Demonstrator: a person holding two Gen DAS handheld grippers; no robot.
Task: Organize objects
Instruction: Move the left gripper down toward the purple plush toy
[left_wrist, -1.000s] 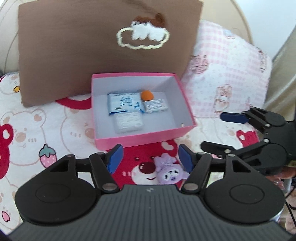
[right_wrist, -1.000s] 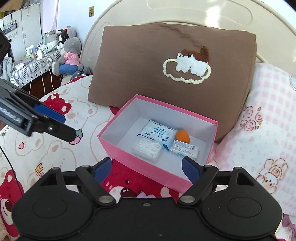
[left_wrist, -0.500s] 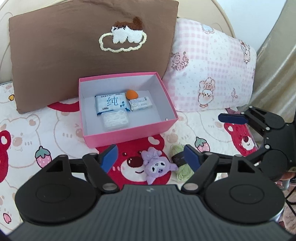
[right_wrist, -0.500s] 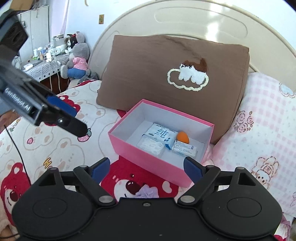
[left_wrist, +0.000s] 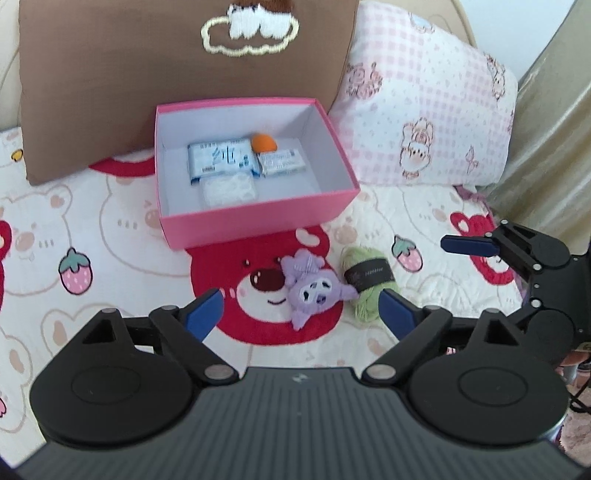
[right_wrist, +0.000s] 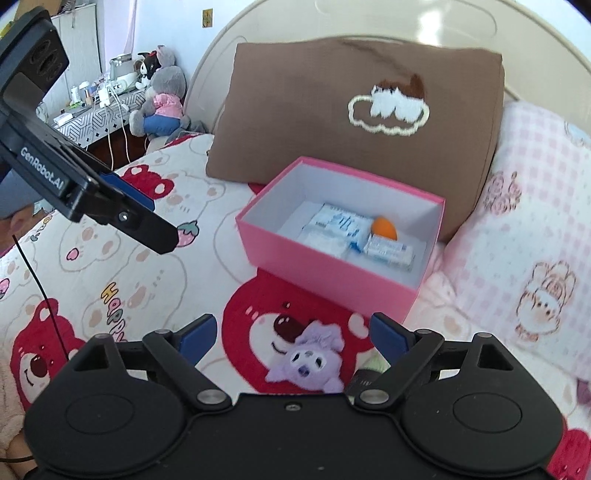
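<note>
- My left gripper (left_wrist: 300, 309): jaws wide & opening further, nothing pinched; small purple plush toy (left_wrist: 313, 288) lies on the bedspread in line w/ the gap, pads clear of it.
- My right gripper (right_wrist: 291, 334): jaws spread wide, empty; same plush (right_wrist: 309, 363) sits below the gap, untouched.
- Green yarn skein w/ dark paper band (left_wrist: 368, 280) just right of the plush, touching it.
- Open pink cardboard box (left_wrist: 258, 218) behind both, against brown embroidered cushion (left_wrist: 147, 74); inside: blue-white tissue pack (left_wrist: 221, 160), orange egg-shaped sponge (left_wrist: 263, 143), two small white packets.
- All on a bear-print bedspread (left_wrist: 92, 229).
</note>
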